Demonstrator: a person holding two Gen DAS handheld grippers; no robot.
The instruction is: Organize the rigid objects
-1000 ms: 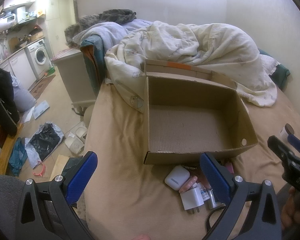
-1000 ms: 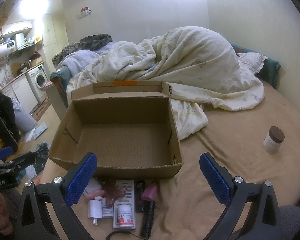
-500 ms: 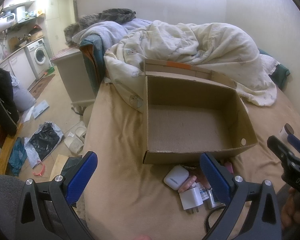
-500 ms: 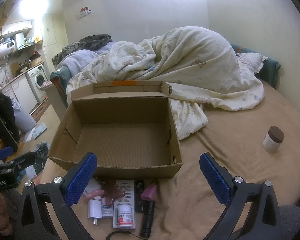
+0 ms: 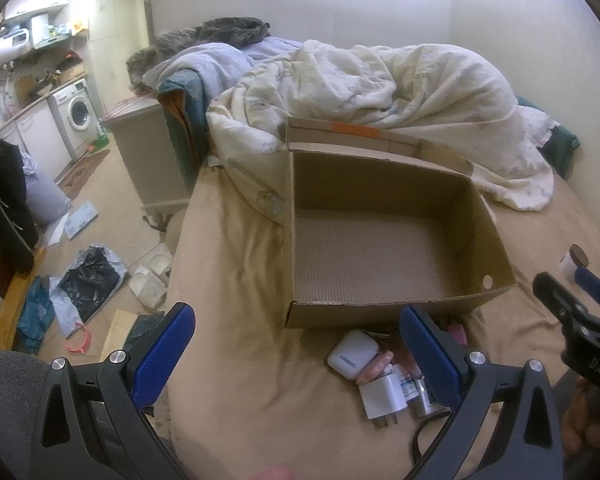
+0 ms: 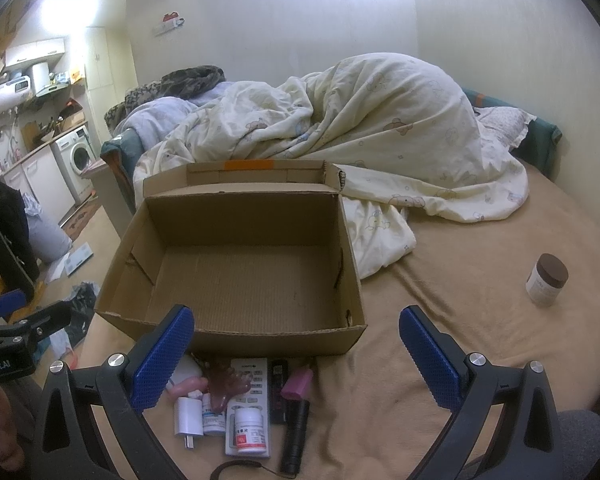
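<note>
Small items [image 6: 244,408] lie before a cardboard box [image 6: 236,264] on the tan bed [image 6: 480,320]; both grippers gape wide, holding nothing

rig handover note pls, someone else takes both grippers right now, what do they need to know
Left gripper: open, holding nothing, above the bed in front of the box.
Right gripper: open, holding nothing, above the small items.
Cardboard box: on the bed, lid open, nothing inside.
Small items lie in a cluster against the box's near wall: white earbud case, white charger plug, pill bottle, black flashlight, pink item.
Brown-lidded jar stands apart, to the right on the bed.
Done: nothing packed yet. Left: every item.
</note>
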